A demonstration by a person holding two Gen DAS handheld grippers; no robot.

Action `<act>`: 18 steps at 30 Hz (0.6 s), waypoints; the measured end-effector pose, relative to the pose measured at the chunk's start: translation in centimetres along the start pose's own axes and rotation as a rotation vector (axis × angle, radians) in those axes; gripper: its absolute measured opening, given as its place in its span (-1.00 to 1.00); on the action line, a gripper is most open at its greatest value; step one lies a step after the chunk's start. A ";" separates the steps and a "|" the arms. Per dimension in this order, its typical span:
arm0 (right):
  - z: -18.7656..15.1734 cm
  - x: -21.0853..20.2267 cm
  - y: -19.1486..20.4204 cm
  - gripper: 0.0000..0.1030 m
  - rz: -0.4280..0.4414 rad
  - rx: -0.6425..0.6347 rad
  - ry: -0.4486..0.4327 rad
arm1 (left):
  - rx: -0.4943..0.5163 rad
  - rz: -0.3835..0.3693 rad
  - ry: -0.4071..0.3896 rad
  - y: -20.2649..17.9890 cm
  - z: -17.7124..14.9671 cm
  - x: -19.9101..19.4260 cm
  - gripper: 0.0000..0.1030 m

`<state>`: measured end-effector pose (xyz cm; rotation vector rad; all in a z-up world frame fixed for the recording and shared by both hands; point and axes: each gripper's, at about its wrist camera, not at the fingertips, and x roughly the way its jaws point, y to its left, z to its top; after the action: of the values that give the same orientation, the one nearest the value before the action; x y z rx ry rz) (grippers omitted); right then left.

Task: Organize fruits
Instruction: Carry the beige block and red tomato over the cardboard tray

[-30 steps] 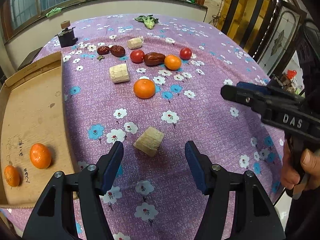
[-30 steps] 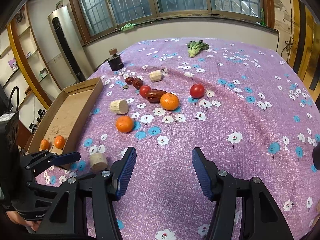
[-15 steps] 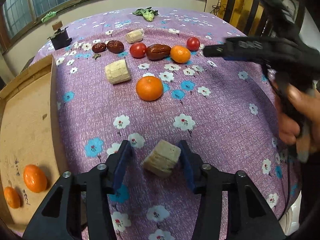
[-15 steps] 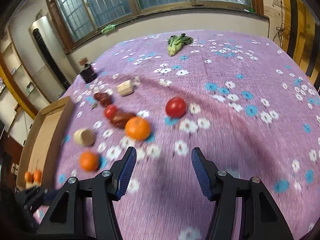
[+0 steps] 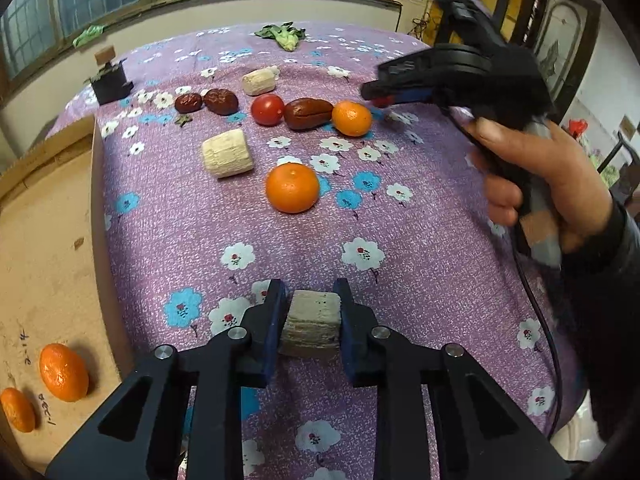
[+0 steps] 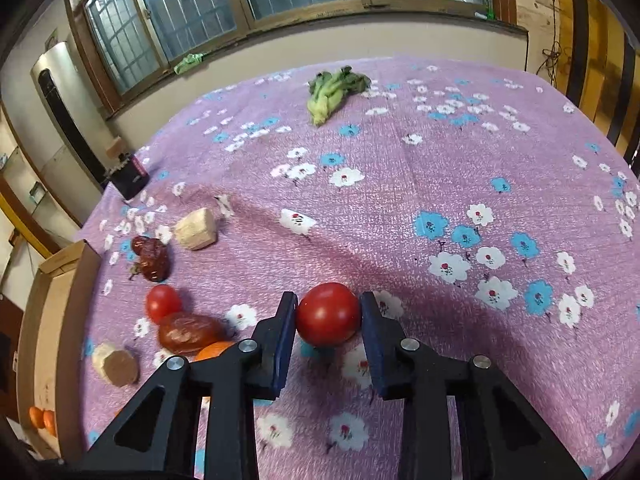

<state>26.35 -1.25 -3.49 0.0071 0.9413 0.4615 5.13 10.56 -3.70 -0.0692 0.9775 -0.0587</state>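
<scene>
- Left wrist view, far left: cardboard tray (image 5: 48, 240) with two small oranges (image 5: 63, 372) lying in its near corner.
- Next along, left gripper (image 5: 307, 322) closed down onto a pale fibrous chunk (image 5: 312, 326), both pads touching its flanks; whether lifted or resting on the purple floral cloth (image 5: 420, 240) cannot be told.
- Chunk looks light, stiff and rough-skinned, probably sugarcane or similar; unlikely to slip; best taken across the flat sides, as here.
- Centre: a bigger pale chunk (image 5: 227, 153), a large orange (image 5: 293, 187) just right of it; behind, a row of two dates (image 5: 208, 101), a tomato (image 5: 267, 109), a long date (image 5: 309, 113) and a small orange (image 5: 352, 118); a third pale chunk (image 5: 259, 81) farther back.
- Right edge: right hand (image 5: 536, 176) gripping the handle of the other tool.
- Right wrist view: right gripper (image 6: 328, 320) closed around a red tomato (image 6: 328, 314), left pad touching, right pad at or just off the skin.
- Tomato smooth, round, soft-skinned and easily bruised; calls for a gentle squeeze across the widest part, since the glossy skin may roll or slide out.
- Far back: leafy greens (image 6: 334, 90) and a small dark box (image 6: 128, 180), well apart from the fruit.
</scene>
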 end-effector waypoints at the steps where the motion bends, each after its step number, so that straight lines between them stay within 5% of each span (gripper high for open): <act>1: -0.2 -0.6 0.2 -0.37 0.004 -0.002 -0.008 | -0.007 -0.002 -0.001 0.2 0.0 -0.1 -0.57; 18: -6.2 -9.9 4.5 -0.37 0.138 -0.073 -0.056 | -0.083 0.048 -0.098 1.2 0.5 -4.6 -0.58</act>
<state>14.90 -2.13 1.40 0.0188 0.8719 0.6205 2.93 12.18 0.28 -0.1241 0.8830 0.0290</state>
